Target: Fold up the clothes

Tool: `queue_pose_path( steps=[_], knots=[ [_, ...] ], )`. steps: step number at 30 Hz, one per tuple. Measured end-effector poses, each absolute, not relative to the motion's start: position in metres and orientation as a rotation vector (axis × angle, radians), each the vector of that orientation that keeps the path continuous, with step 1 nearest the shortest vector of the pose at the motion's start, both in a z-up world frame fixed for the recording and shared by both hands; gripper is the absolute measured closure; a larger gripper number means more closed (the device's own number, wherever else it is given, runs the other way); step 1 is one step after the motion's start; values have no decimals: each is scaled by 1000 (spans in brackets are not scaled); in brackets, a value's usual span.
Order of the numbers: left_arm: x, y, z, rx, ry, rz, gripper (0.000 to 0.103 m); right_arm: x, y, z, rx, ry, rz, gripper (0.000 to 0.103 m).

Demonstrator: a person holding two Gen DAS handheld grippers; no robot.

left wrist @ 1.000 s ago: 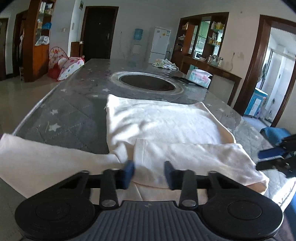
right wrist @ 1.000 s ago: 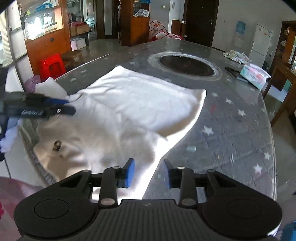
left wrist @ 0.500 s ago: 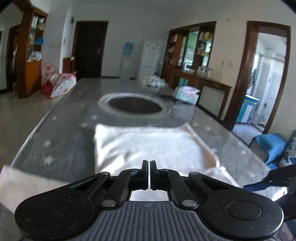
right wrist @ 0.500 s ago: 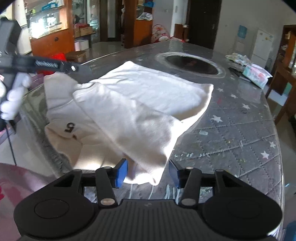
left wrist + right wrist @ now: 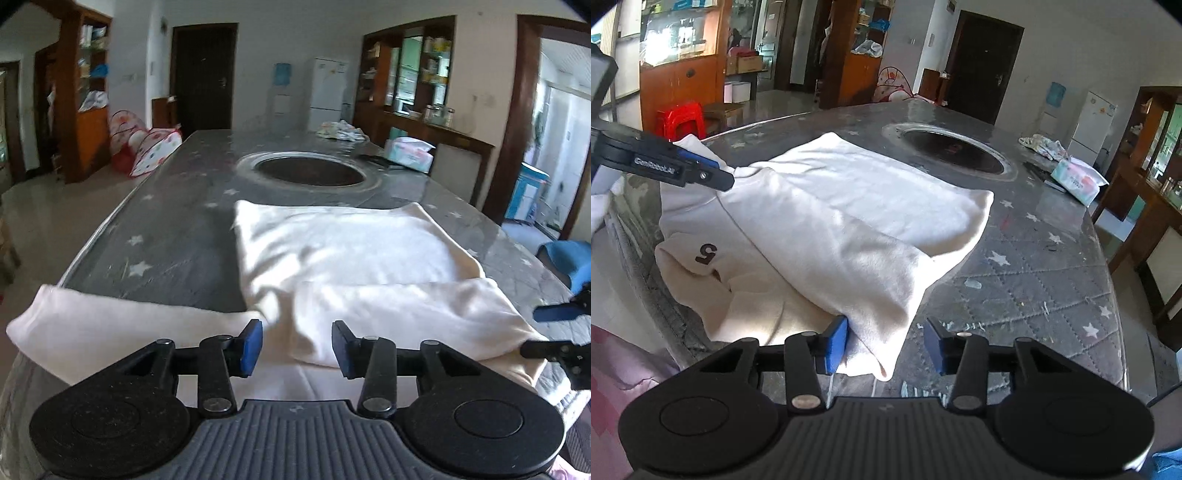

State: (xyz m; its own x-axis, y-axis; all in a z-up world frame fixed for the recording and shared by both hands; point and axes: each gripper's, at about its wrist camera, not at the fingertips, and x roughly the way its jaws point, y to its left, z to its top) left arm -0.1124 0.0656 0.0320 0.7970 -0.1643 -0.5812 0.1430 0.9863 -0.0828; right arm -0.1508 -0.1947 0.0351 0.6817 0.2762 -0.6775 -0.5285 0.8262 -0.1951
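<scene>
A cream sweatshirt [image 5: 343, 243] with a dark "5" lies on the grey star-quilted table [image 5: 177, 229]. One sleeve [image 5: 406, 314] is folded across its near part. The other sleeve [image 5: 110, 325] trails left over the table edge. My left gripper [image 5: 296, 347] hovers over the near hem, its jaws opening, no pad pressing cloth. In the right wrist view the sweatshirt [image 5: 849, 206] fills the middle. My right gripper [image 5: 885, 347] is closing with the folded sleeve's end [image 5: 879, 332] between its jaws; only the left pad touches it. The left gripper [image 5: 722, 173] shows at the garment's far left corner.
A round dark recess [image 5: 310, 172] sits mid-table beyond the garment. At the far right are a tissue pack [image 5: 1078, 180] and a crumpled cloth [image 5: 1041, 144]. A red stool [image 5: 681, 120] stands off the table's left; a blue seat [image 5: 569, 258] is at the right.
The left gripper, shut half a second ago, stands open again and has dipped back toward the hem. The right gripper came closer, so the sleeve end now lies between its jaws.
</scene>
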Motion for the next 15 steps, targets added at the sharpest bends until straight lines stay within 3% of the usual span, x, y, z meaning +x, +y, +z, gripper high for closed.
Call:
queue_pose_path(
  steps=[5, 10, 15],
  knots=[
    [-108, 61, 24, -7, 628, -187, 62, -151, -192, 34, -404, 678, 463, 59],
    [-109, 57, 20, 14, 630, -176, 95, -154, -189, 32, -410, 673, 468, 59],
    [-109, 56, 43, -19, 594, -196, 99, -155, -184, 30, -421, 656, 469, 56]
  ],
)
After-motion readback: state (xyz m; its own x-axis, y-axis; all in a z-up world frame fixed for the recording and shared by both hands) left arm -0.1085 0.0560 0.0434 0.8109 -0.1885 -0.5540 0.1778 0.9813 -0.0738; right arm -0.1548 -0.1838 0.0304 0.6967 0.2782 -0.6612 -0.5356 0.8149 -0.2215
